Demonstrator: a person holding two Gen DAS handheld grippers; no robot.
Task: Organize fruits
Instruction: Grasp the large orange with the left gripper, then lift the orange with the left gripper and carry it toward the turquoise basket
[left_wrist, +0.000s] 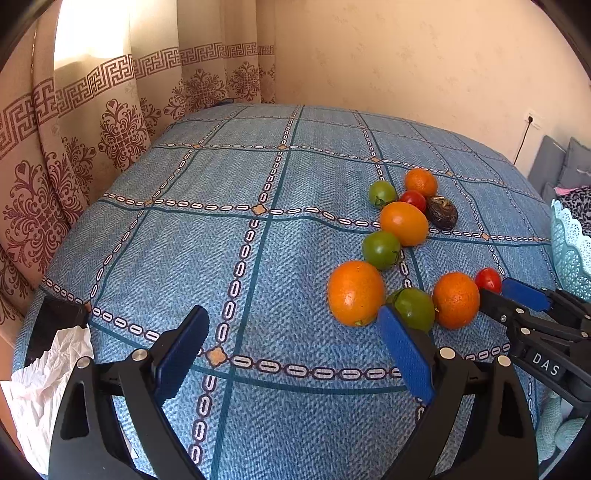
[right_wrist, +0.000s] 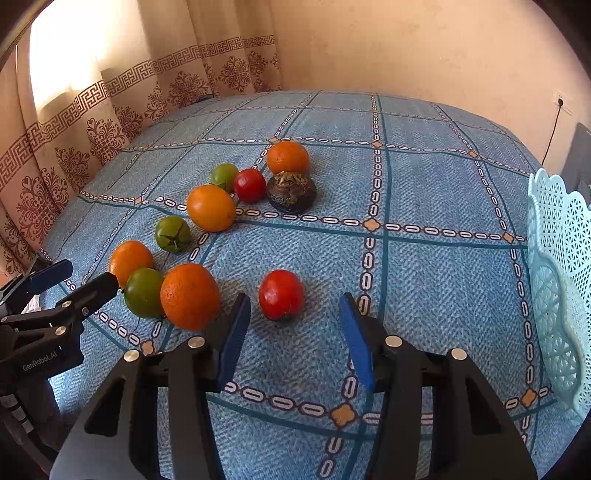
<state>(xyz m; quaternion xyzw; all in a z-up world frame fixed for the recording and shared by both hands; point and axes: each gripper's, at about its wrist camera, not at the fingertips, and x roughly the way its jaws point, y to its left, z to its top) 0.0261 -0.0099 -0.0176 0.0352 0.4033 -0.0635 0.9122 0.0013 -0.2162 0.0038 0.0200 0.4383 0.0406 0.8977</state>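
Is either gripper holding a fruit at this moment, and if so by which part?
Nothing is held. The right gripper stands open around the near red tomato, pads clear of it. The left gripper is open over bare cloth.

In the left wrist view, white letters "DAS" stand on a small black block on the body of the right gripper (left_wrist: 496, 291). In the right wrist view, the pale wordmark "GenRobot.AI" runs along the black body of the left gripper (right_wrist: 83, 275). No other writing can be read.

Fruits (right_wrist: 210, 208) left of basket (right_wrist: 554, 280)
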